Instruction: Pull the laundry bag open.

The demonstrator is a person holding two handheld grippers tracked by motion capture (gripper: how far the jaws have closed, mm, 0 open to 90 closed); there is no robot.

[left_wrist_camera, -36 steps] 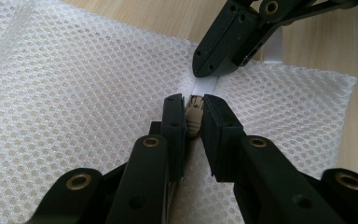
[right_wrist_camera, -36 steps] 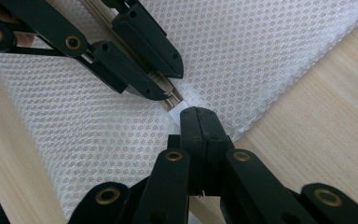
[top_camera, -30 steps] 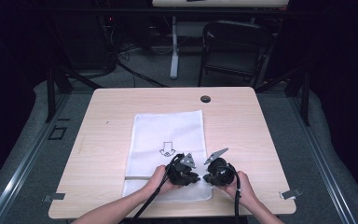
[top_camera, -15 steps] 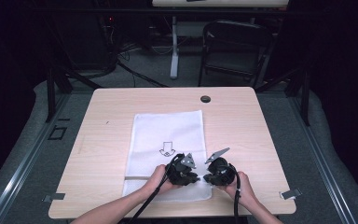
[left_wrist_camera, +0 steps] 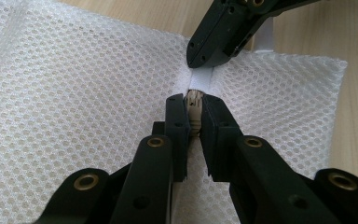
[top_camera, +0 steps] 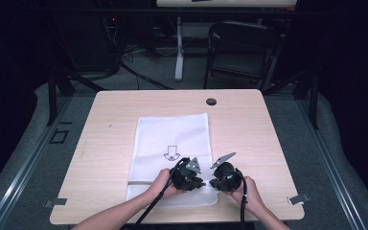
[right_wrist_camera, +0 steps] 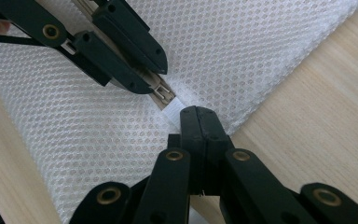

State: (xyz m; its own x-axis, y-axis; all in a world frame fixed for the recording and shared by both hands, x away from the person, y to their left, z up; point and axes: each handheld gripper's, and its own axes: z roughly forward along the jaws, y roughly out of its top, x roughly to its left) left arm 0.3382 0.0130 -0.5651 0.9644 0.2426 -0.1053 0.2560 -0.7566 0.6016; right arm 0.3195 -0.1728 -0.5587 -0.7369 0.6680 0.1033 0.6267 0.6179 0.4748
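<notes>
sign: downward arrow outline | on: white mesh bag [top_camera: 172, 139] | text: none readable

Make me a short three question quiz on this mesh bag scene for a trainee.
1. True or false: the white mesh bag lies flat on the wooden table.
2. What does the left gripper pinch? A) zipper pull B) table edge C) cable
3. Which gripper clamps the white end strip of the zipper?

Key
1. True.
2. A; the beige pull sits between its closed jaws.
3. The right gripper, shut on the strip by the bag's edge.
</notes>
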